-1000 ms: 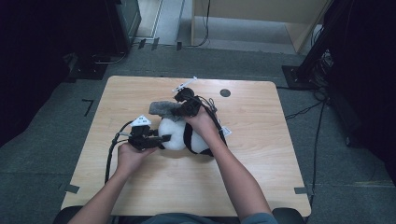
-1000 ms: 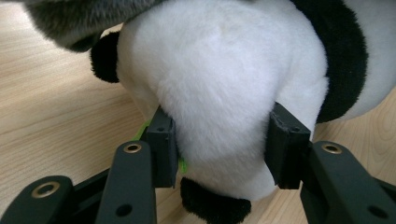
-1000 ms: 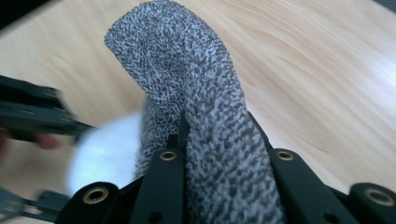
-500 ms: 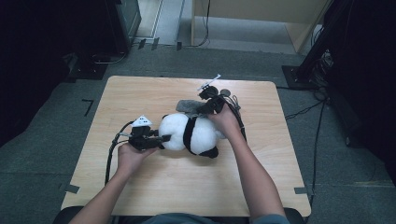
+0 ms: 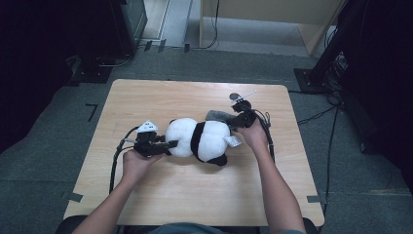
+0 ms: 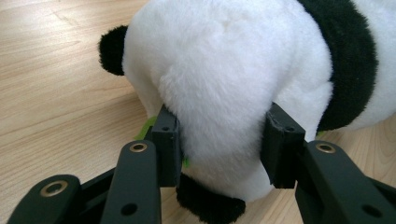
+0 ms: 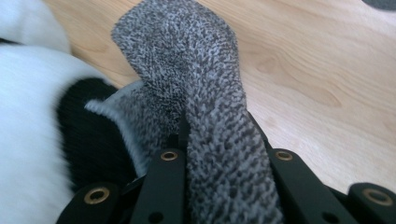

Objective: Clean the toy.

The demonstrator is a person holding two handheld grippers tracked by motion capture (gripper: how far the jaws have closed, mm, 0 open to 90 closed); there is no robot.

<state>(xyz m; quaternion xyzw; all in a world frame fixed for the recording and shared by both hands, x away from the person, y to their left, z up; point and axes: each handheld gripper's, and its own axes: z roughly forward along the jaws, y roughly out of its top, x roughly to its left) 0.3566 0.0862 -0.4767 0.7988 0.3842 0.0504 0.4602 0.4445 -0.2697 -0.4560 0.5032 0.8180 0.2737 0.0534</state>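
Note:
A black-and-white panda plush [image 5: 199, 139] lies on its side in the middle of the wooden table [image 5: 160, 97]. My left gripper [image 5: 165, 145] comes at it from the left, and its pads [image 6: 168, 140] press into the white fur of the panda [image 6: 224, 60] on both sides. My right gripper [image 5: 234, 120] is at the panda's right end, shut on a grey knit sock [image 5: 217, 116]. In the right gripper view the sock [image 7: 205, 84] rises from between the closed jaws of that gripper [image 7: 212, 140], beside a black limb of the panda [image 7: 88, 135].
A small dark disc [image 5: 234, 96] lies on the table behind the right gripper. Black cables trail from both grippers across the table. Bare wood stretches along the front and far left. Dark equipment and a pale wooden cabinet [image 5: 272, 19] stand beyond the far edge.
The right hand has carried the grey sock to the right and down, from over the panda's middle to its right end. The left gripper and the panda have stayed put.

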